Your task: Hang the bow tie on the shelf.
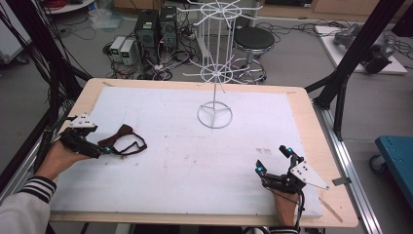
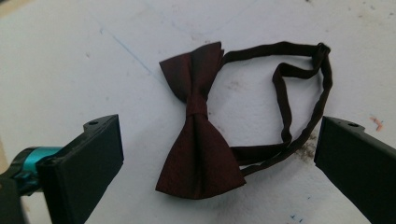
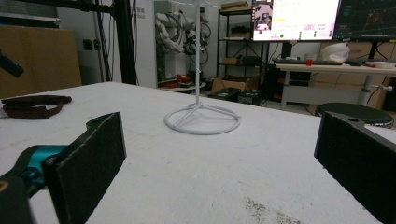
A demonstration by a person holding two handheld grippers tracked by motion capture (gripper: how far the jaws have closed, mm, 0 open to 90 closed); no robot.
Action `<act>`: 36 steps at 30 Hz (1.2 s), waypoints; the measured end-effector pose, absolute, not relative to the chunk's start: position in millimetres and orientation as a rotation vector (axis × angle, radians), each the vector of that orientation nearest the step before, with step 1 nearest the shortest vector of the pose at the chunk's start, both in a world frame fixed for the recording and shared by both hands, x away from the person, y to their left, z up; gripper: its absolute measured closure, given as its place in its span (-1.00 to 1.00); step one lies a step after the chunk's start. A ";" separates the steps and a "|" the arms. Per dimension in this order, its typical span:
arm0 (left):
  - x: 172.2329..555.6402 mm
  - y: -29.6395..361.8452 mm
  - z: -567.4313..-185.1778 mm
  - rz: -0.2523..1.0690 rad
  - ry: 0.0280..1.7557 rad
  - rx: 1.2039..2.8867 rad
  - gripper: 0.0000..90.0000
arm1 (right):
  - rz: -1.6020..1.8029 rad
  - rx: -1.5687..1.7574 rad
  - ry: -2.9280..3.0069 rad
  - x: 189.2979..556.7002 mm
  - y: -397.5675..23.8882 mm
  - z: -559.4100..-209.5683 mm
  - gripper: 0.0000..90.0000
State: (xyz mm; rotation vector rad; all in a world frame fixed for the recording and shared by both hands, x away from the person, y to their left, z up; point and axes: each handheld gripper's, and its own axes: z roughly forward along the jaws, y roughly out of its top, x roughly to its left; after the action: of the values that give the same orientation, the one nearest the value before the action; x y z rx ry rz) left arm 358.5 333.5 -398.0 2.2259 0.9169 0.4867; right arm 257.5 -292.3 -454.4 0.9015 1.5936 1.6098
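Note:
A dark maroon bow tie (image 1: 121, 133) with a looped strap (image 1: 134, 146) lies flat on the white foam board (image 1: 185, 161) at the left. My left gripper (image 1: 108, 149) hovers at its near left side, open. In the left gripper view the bow tie (image 2: 198, 140) and its strap (image 2: 299, 88) lie between the two spread jaws, untouched. My right gripper (image 1: 274, 160) rests low at the front right, open and holding nothing. A white wire display stand (image 1: 215, 73) rises from a ring base (image 1: 215, 115) at the board's far middle; the right gripper view faces that base (image 3: 202, 120).
The foam board covers a wooden table (image 1: 311, 122). Behind the table stand a black stool (image 1: 253, 39), computer boxes (image 1: 156, 29) and floor cables. Black frame posts (image 1: 355, 53) flank the right side. A blue cart (image 1: 397, 153) sits at the far right.

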 end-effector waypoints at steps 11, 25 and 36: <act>373.4 334.9 -411.7 0.424 1.014 2.318 -0.94 | 1.609 0.901 1.594 257.5 -292.2 -454.3 -0.97; 379.3 333.0 -417.8 0.371 1.070 2.378 -0.43 | 1.611 0.907 1.596 257.1 -291.9 -454.4 -0.97; 377.5 328.7 -417.2 0.385 1.079 2.407 0.55 | 1.605 0.899 1.594 257.5 -292.2 -454.2 -0.97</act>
State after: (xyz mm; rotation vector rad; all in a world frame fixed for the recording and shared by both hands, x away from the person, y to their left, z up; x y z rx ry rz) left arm 377.5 328.7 -417.2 2.4069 1.0786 0.3845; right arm 257.5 -292.2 -454.2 0.8993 1.5945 1.6054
